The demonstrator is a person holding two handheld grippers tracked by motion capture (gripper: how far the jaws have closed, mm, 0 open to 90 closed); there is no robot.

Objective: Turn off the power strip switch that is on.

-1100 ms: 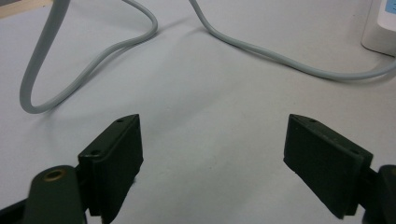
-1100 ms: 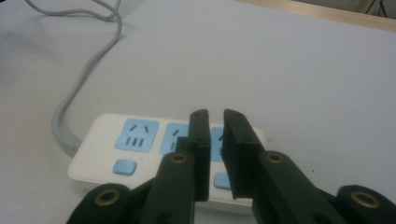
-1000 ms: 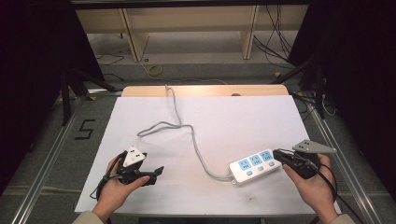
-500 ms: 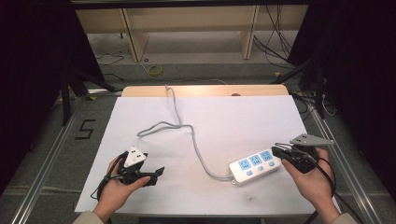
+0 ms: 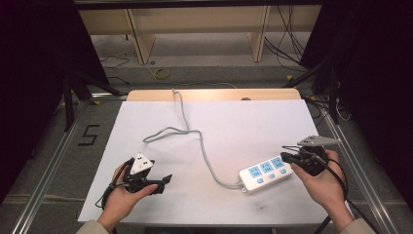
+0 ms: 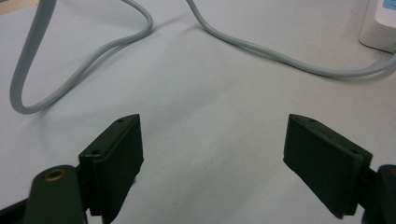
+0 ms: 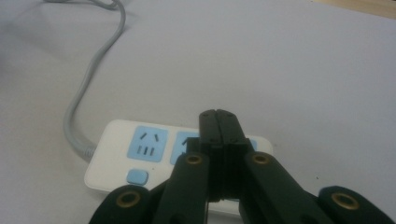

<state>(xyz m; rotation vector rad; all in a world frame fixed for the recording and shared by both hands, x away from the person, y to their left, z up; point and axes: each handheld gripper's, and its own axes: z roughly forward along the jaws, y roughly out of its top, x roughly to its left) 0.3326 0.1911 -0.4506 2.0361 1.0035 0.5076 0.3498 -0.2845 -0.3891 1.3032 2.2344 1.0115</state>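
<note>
A white power strip (image 5: 266,172) lay at about 4 o'clock on the white table (image 5: 243,122), its grey cable (image 5: 195,141) looping away toward 12 o'clock. The right gripper (image 5: 287,158), jaws pressed together and pinching nothing, hovered just at the strip's right end; in the right gripper view its closed tips (image 7: 219,122) stood over the middle blue socket, with a small blue switch button (image 7: 137,177) below the leftmost socket. The left gripper (image 5: 163,181) rested at 7 o'clock, jaws spread wide over bare table, well apart from the strip.

The step in hand appeared to be pressing a switch button with the closed tips. Done well, that would call for coming down square on one button (they sit close together) and, perhaps, steadying the strip so it does not slide.

No brand or lettering could be read on the strip. A dark "5" (image 5: 88,135) was marked on the floor at 9 o'clock, beside the table.
</note>
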